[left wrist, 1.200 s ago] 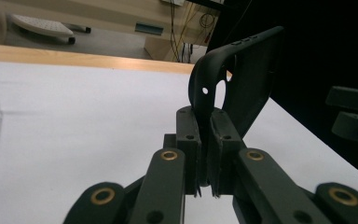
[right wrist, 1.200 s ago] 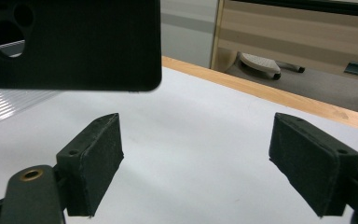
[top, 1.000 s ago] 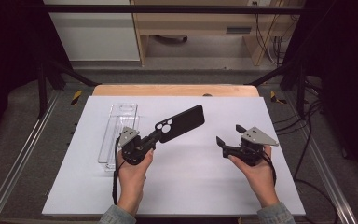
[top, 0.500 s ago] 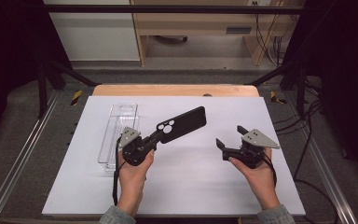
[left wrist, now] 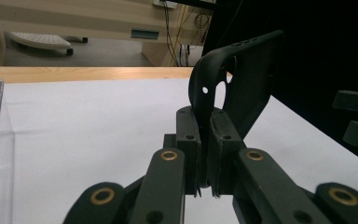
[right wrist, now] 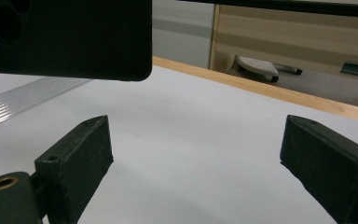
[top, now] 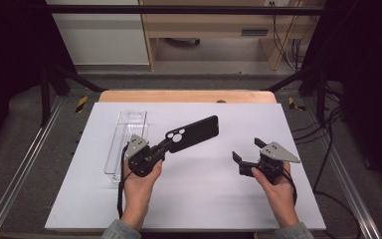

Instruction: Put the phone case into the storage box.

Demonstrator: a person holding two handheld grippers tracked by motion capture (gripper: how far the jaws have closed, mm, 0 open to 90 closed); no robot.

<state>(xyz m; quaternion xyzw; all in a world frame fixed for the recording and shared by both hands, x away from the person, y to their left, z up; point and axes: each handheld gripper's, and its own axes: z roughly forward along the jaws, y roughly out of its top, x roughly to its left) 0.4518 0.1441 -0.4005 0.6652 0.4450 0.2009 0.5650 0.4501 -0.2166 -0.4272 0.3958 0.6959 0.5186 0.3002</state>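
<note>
**Above the white mat, a phone case held out for a second grip**

Between the left gripper [top: 155, 153] jaws, clamped tight, sits the camera-hole end of the black phone case [top: 193, 133], raised clear of the table [top: 199, 199] so its free end juts toward the right gripper [top: 246, 152]. That gripper's jaws have just been opening and stand apart with nothing between them, likely to take that end. Beside the left hand [top: 138, 186] lies a clear plastic tray [top: 124, 139].
</note>
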